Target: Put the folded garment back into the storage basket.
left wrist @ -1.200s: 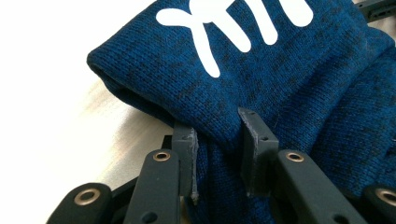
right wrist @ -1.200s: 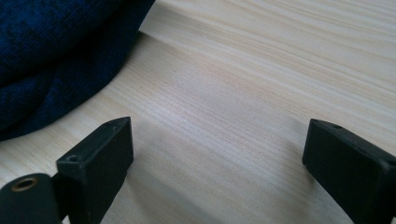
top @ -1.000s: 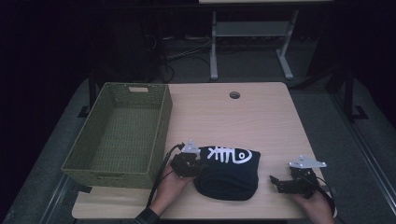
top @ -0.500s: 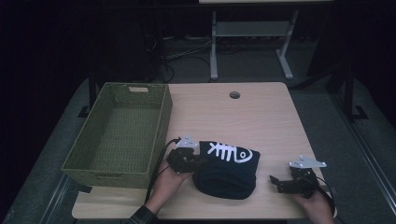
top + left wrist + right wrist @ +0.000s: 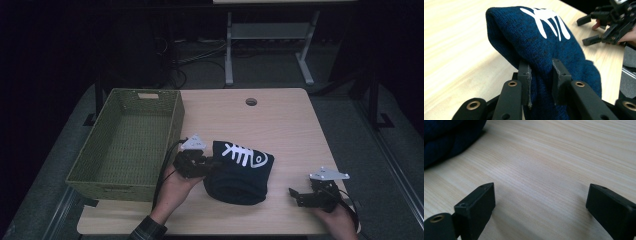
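Observation:
A dark blue knitted garment [image 5: 240,172] with a white fish-skeleton print lies on the wooden table [image 5: 280,125], its left edge lifted. My left gripper [image 5: 209,161] is shut on that edge; in the left gripper view the knit [image 5: 541,45] bunches between the two pads [image 5: 525,82]. My right gripper [image 5: 296,196] rests open near the table's front right edge, jaws pointing left toward the garment, nothing between them. In the right gripper view its jaws [image 5: 540,205] stand wide over bare wood, with a corner of the garment [image 5: 446,137] at the upper left.
A green woven basket [image 5: 172,127] stands along the table's left side, just left of my left hand. A round cable hole [image 5: 251,102] sits near the far edge. A white desk frame [image 5: 267,45] stands on the floor behind the table.
My left gripper has risen and shifted slightly left, pulling the garment's left edge up off the table so the cloth bunches. The right gripper has stayed put.

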Action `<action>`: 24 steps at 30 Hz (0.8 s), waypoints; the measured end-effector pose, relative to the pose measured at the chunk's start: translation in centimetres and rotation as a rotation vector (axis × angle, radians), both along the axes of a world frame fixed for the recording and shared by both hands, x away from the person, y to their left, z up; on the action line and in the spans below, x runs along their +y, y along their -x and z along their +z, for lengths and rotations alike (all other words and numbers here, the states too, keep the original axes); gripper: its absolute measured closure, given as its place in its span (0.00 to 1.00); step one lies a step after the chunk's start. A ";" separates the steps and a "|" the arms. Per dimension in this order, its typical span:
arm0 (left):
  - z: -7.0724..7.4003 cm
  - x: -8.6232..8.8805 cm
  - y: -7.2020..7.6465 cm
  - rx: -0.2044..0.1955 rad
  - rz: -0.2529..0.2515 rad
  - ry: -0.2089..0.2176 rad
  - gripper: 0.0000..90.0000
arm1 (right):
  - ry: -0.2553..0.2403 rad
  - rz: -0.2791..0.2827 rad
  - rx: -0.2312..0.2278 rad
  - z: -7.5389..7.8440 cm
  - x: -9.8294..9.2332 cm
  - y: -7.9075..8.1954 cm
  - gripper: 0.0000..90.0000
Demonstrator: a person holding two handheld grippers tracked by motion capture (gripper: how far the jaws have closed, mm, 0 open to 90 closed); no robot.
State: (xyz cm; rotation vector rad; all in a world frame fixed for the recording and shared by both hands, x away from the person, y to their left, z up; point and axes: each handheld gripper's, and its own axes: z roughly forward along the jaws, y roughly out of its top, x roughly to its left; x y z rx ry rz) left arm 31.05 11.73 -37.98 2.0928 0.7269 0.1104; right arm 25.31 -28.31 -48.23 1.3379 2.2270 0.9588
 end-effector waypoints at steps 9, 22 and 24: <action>1.7 0.8 -0.4 -0.025 -0.018 0.018 0.82 | 0.000 -0.001 -0.001 0.0 0.0 0.0 0.09; 4.0 2.6 -1.0 -0.052 -0.023 0.056 0.82 | 0.000 -0.002 0.000 0.0 0.0 0.0 0.09; 4.5 3.3 -1.1 -0.055 -0.018 0.068 0.82 | 0.000 -0.002 0.000 0.0 0.0 0.0 0.09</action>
